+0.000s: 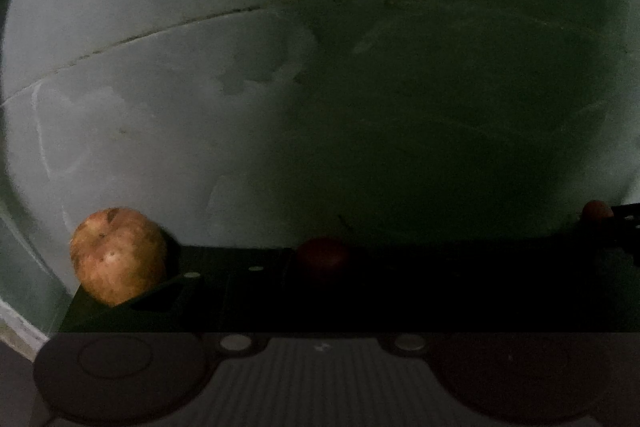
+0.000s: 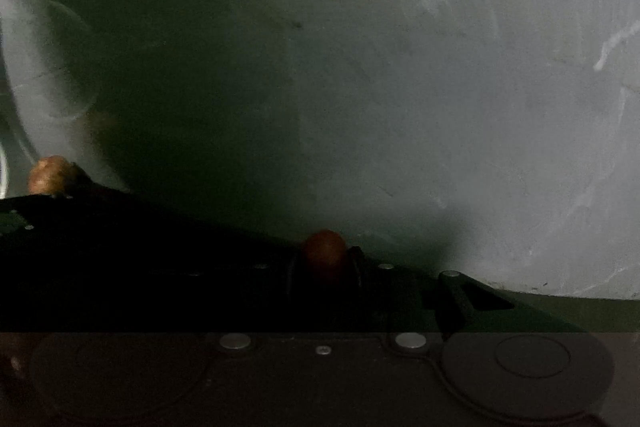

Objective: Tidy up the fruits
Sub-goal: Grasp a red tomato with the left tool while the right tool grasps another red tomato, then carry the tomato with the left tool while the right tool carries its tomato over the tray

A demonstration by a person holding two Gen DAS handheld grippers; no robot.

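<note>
The scene is dim. In the left wrist view a brownish-yellow apple (image 1: 118, 257) sits at the lower left, by the left finger (image 1: 168, 291). A small dark red fruit (image 1: 324, 257) sits at the centre of my left gripper (image 1: 324, 267), apparently between the jaws. A small orange fruit (image 1: 597, 209) shows at the far right edge. In the right wrist view my right gripper (image 2: 325, 263) has its black fingers (image 2: 358, 263) closed on a small orange-red fruit (image 2: 325, 253). The brownish apple also shows in the right wrist view (image 2: 50, 174) at the far left.
A grey, scuffed wall or surface (image 1: 280, 87) fills both views, with a curved seam (image 1: 160, 31) across it. A dark shadow (image 2: 180, 87) covers the middle. A pale edge (image 1: 16, 323) runs along the left border.
</note>
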